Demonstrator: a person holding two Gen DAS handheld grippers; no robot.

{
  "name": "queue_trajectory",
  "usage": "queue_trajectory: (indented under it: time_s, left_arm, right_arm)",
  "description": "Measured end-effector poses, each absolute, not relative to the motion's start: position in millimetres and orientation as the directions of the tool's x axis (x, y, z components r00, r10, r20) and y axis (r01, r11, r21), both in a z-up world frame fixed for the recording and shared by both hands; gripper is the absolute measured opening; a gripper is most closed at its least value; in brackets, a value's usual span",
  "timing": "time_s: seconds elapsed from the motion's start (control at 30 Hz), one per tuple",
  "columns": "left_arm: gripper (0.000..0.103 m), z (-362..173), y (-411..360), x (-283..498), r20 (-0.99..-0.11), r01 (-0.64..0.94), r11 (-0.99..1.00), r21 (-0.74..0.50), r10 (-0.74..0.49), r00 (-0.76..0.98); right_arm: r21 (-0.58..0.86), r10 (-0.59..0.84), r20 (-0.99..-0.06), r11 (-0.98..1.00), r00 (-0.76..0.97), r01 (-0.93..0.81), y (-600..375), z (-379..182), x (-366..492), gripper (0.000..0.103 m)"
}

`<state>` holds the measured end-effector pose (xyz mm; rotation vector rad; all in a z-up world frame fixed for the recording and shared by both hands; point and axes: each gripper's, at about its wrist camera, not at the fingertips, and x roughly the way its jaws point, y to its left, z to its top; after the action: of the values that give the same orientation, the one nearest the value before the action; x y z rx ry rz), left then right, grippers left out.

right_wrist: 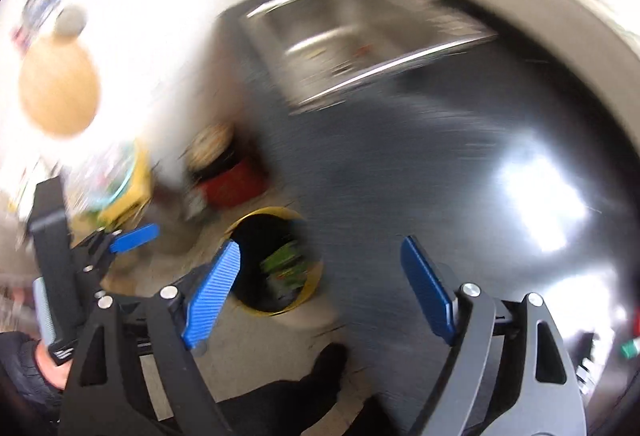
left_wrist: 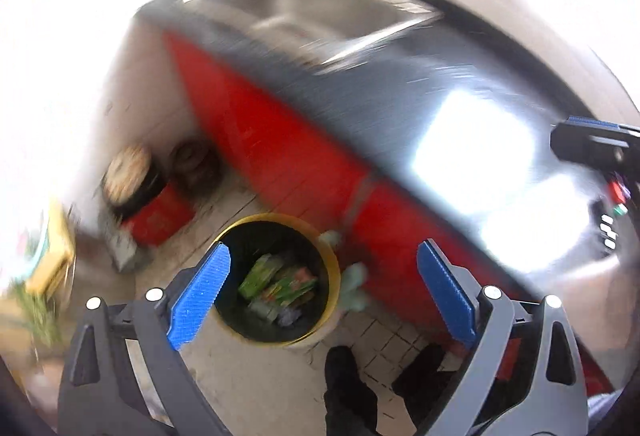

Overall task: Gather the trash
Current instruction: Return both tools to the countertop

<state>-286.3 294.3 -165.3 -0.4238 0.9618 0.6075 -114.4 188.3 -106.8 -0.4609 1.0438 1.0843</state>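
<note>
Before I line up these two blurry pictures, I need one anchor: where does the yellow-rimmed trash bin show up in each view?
Left wrist view: the trash bin sits low and centre, on the floor between the open fingers, with green wrappers inside.
Right wrist view: the trash bin is low, left of centre, partly cut off by the dark counter.
Shared landmark: the steel sink, upper centre in both.

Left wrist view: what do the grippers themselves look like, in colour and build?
The left gripper has two blue ribbed finger pads on dark grey triangular linkage arms with cut-outs, joined by silver round pins. The right gripper is the same build: blue textured fingers, black linkages, silver pins. In the right wrist view the left gripper's handle is black, and the hand holding it wears a dark sleeve.
</note>
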Motion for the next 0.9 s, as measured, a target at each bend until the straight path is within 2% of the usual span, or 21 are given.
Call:
queue_trajectory:
  time_s: [0.07, 0.2, 0.4, 0.63, 0.9]
  left_arm:
    - [0.092, -151, 271, -251, -0.844, -0.570, 0.817, -0.086, 0.244, 0.477]
    - [0.092, -130, 200, -164, -0.826, -0.312, 0.946, -0.085, 0.108, 0.553]
    - [0.092, -113, 96, -64, -0.803, -0.004, 0.997, -0.078, -0.061, 0.593]
    - [0.092, -114, 31, -23, -0.819, 0.128, 0.989, -0.070, -0.130, 0.559]
    - [0.092, -149, 16, -3, -0.884, 0.107, 0.992, -0.067, -0.108, 0.454]
  right_arm:
    - [0.111, 0.482, -0.852, 0.547, 0.204, -0.830, 139, -86, -82, 0.081]
    - [0.044, 0.401, -0.826, 0.746, 0.396, -0.664, 27, -62, -25, 0.081]
    - [0.054, 0.260, -0.811, 0.925, 0.523, -0.377, -123, -51, 21, 0.081]
    - [0.098, 0.200, -0.816, 0.972, 0.542, -0.212, -210, -60, 33, 0.081]
    - [0.119, 0.217, -0.844, 0.968, 0.490, -0.222, -207, -85, 58, 0.081]
